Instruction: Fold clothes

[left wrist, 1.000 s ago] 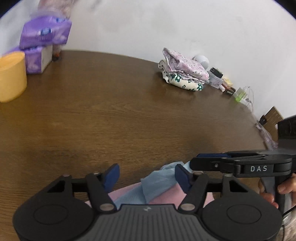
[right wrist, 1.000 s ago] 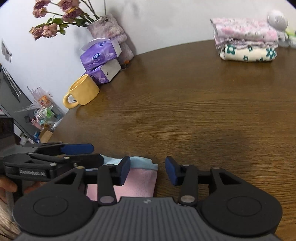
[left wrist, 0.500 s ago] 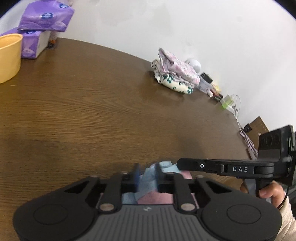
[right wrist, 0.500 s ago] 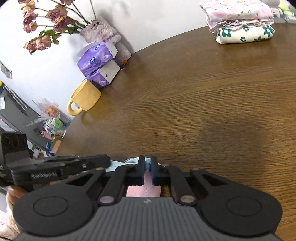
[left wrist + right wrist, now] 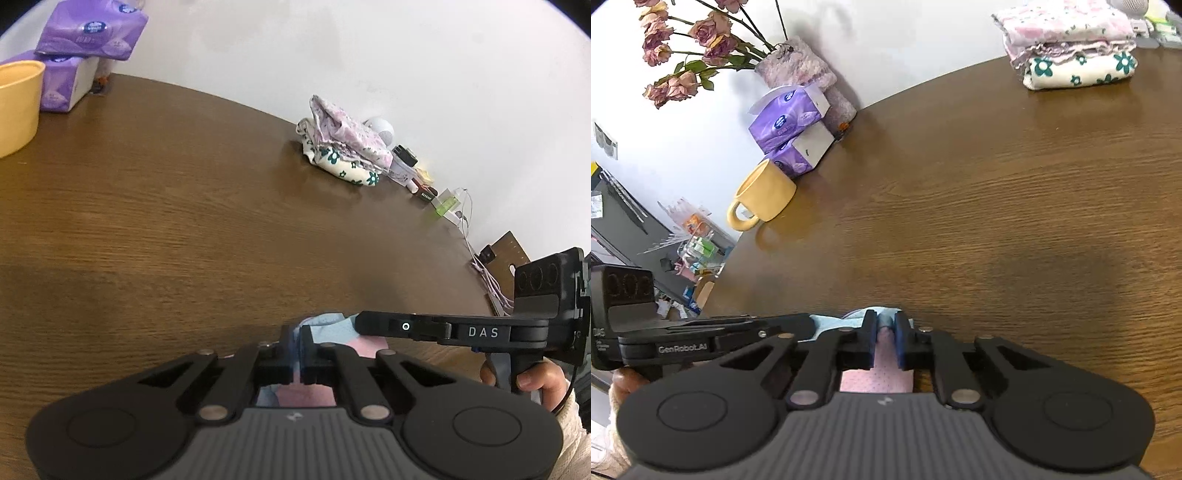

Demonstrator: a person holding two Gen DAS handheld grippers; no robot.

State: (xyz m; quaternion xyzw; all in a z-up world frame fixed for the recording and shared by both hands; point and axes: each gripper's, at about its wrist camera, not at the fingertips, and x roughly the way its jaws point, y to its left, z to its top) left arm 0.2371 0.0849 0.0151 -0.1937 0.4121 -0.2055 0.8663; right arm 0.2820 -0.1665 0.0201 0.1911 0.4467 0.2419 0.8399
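Both the left gripper and right gripper, jaws closing, pinch the garment edge; next, probably lift it onto the bench.

My left wrist view looks low and close across the wooden table toward the folded clothes stack. My right wrist view faces the same tabletop; both share the stack, yellow mug and tissue packs.
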